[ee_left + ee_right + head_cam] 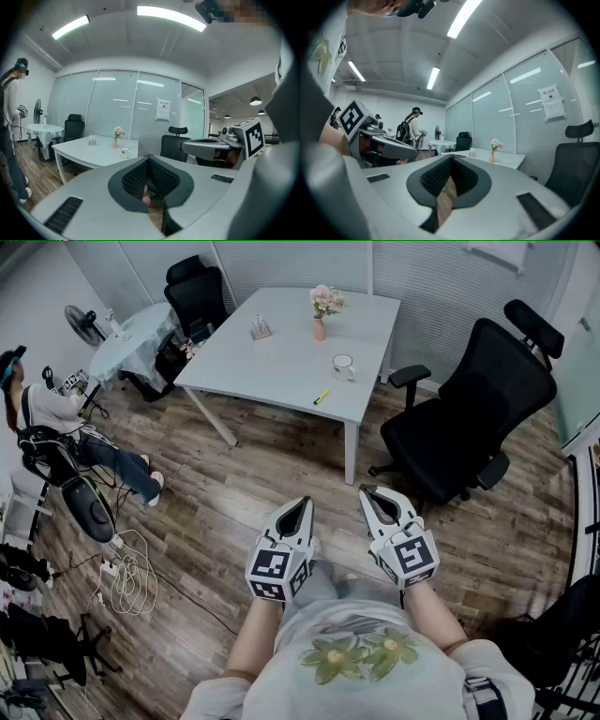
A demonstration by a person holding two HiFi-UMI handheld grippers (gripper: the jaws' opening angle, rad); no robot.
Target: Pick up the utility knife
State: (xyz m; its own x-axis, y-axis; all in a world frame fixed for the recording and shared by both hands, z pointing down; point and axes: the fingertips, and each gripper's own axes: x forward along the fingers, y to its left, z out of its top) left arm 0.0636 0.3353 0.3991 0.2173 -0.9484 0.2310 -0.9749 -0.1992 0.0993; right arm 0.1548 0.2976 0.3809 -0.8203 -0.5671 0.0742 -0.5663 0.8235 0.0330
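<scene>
Both grippers sit low at the person's waist, side by side, noses toward the table. Left gripper [306, 503]: jaws closed tip to tip, nothing clamped. Right gripper [369, 491]: jaws likewise met at the tips and holding nothing; floor planks show through the hollow behind its pads.

Slim yellow utility knife [322, 397] lies flat on the white rectangular table [272, 371]. Its long axis runs diagonally: the near end leans toward the left gripper's side, the far end away and toward the right gripper's side. It is too small to tell which end carries the blade.

The knife is ahead of both grippers and well apart from them, on a line between the two noses and nearer the left one's.

It lies close to the table's near edge, not far from the corner over the white table leg [351, 451]. A white mug [343, 366] stands just beyond it, near but apart. A pink vase of flowers [321, 326] stands farther back. Bare tabletop spreads from the knife toward the left gripper's side.

Bare wood-plank floor [234, 493] runs from the grippers to the table. A black mesh office chair [478, 418] stands beside the table on the right gripper's side, its armrest near that corner. White coiled cables [131, 582] lie on the floor well off to the left gripper's side.
</scene>
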